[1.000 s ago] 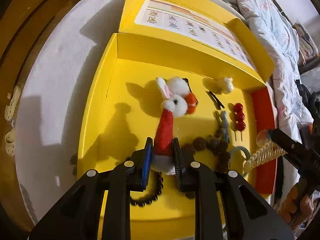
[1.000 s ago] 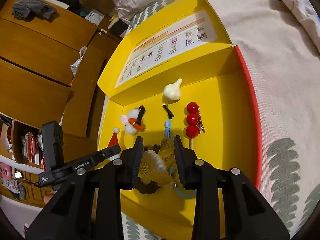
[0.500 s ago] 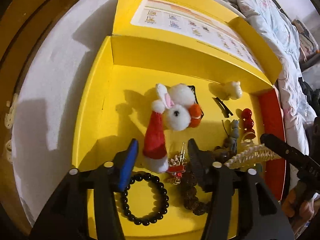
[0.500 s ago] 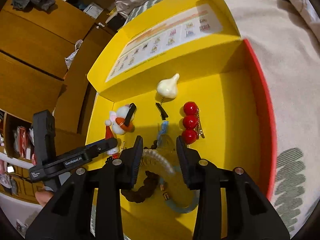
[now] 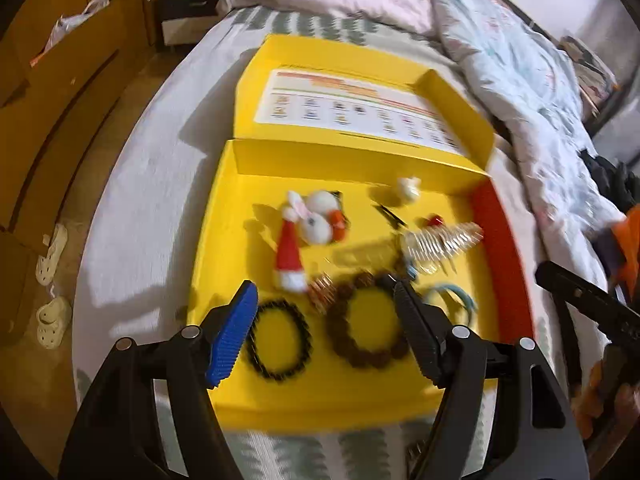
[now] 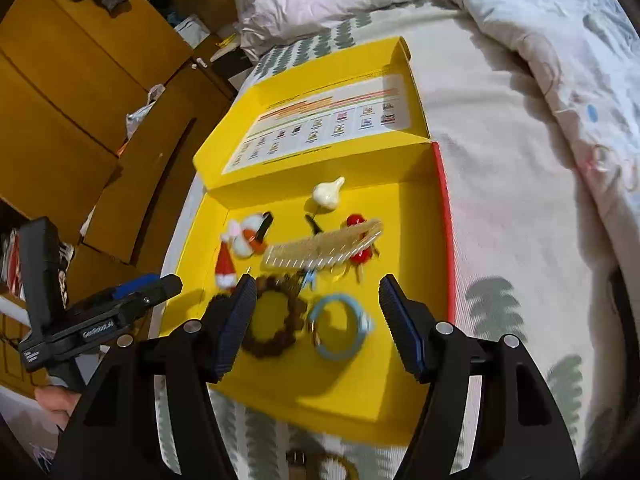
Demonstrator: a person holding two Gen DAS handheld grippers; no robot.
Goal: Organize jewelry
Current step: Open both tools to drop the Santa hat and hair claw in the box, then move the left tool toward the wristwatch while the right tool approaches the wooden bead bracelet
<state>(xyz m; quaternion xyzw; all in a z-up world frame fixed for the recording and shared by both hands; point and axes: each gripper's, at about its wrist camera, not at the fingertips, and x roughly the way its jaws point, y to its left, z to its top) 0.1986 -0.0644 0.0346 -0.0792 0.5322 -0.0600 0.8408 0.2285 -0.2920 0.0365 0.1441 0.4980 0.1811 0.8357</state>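
An open yellow box (image 5: 224,240) (image 6: 416,280) lies on the bed and holds the jewelry. In it are a red Santa-hat clip (image 5: 289,258) (image 6: 225,266), a white bunny clip (image 5: 316,220) (image 6: 246,236), a black bead bracelet (image 5: 280,340), a brown bead bracelet (image 5: 362,328) (image 6: 276,320), a clear comb clip (image 5: 440,240) (image 6: 324,250), a light-blue bangle (image 6: 340,330), red beads (image 6: 360,256) and a white garlic charm (image 6: 327,195). My left gripper (image 5: 324,316) is open and empty above the box's near edge. My right gripper (image 6: 316,320) is open and empty above the bracelets.
The box lid (image 5: 360,108) stands open at the far side with a printed chart. A crumpled quilt (image 5: 520,60) lies behind and to the right. Wooden cabinets (image 6: 80,80) stand at the left. Slippers (image 5: 50,248) lie on the floor.
My left gripper let go of the Santa-hat clip and pulled back. My right gripper let go of the comb clip, which now lies over the red beads, and pulled back too.
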